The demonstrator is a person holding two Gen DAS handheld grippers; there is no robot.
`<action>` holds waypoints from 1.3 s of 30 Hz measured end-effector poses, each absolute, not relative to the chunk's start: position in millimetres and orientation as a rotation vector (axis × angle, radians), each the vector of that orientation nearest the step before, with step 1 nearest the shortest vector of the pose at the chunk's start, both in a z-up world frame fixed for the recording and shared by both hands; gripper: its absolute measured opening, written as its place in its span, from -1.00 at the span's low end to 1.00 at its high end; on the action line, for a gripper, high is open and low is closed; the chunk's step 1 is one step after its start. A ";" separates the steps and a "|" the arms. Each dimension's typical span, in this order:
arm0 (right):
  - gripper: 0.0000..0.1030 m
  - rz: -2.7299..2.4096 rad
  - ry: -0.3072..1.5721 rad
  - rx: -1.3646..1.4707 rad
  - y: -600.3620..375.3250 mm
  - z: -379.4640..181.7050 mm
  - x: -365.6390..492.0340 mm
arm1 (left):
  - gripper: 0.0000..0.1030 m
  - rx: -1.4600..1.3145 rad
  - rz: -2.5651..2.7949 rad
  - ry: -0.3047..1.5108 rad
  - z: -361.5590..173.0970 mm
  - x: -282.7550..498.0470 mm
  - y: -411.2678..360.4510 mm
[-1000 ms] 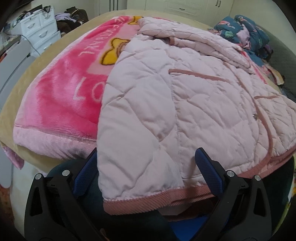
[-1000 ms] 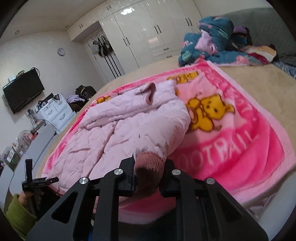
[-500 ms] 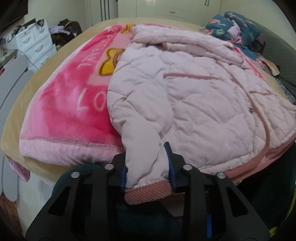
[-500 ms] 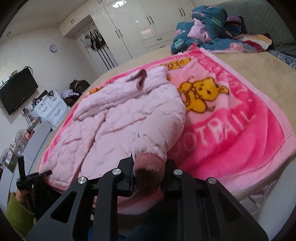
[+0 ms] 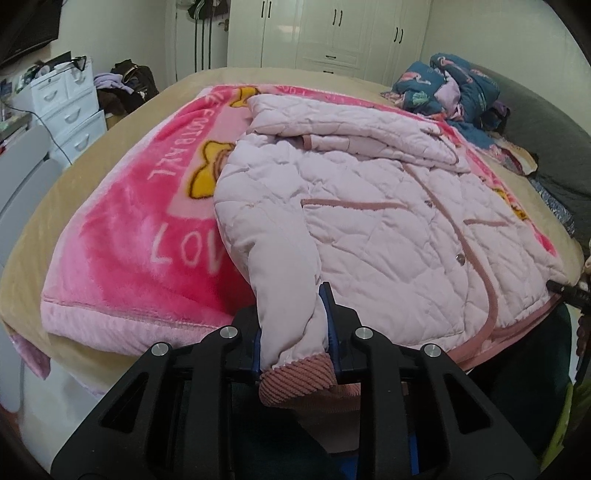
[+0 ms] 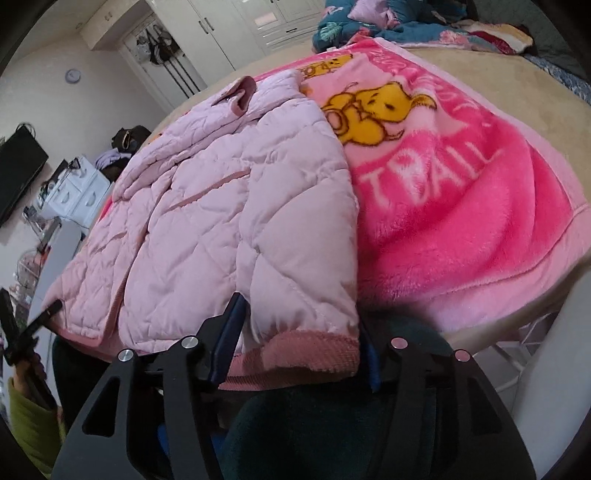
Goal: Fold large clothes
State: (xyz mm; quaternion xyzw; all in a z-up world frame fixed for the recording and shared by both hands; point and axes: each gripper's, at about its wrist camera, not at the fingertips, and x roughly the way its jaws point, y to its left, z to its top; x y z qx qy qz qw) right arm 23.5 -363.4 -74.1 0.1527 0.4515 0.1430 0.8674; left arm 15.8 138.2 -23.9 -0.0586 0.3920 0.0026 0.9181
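A wide bed [image 5: 110, 155] with a tan cover fills the room's middle. White wardrobe doors [image 5: 332, 33] line the far wall, and a white drawer unit [image 5: 70, 107] stands at the bed's side. A bright pink blanket [image 5: 122, 236] printed with yellow bears and white letters lies spread across the bed. On it rests the pale pink quilted jacket [image 5: 388, 229], front up, its hood bunched at the far end and its hem at the near edge of the bed. A heap of dark blue flowered clothes [image 5: 443, 88] sits on the far corner.

The drawers are closed; what they hold cannot be seen.

The left gripper [image 5: 293, 332] is closing, its blue pads pinching one sleeve [image 5: 284, 280] just above the ribbed cuff. The right gripper [image 6: 299, 347] is opening; the other sleeve's cuff [image 6: 310, 354] lies between its spread fingers, loose.

Only the right view shows a wall clock [image 6: 73, 75], a dark screen [image 6: 16, 177] on the wall and a green sleeve [image 6: 27, 424].
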 end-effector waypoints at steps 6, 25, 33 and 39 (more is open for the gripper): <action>-0.73 0.328 0.775 0.242 -348.1 -37.5 11.7 | -0.67 -0.099 -0.003 0.760 -9.7 18.1 132.7; -0.76 0.349 0.588 0.370 -355.6 26.2 40.8 | -0.67 -0.144 -0.039 0.609 35.0 51.7 146.8; -0.76 0.355 0.552 0.354 -345.8 50.8 69.8 | -0.68 -0.141 -0.043 0.568 54.2 82.1 148.7; -0.76 0.353 0.545 0.379 -345.7 62.6 92.1 | -0.68 -0.153 -0.036 0.550 64.9 105.2 150.8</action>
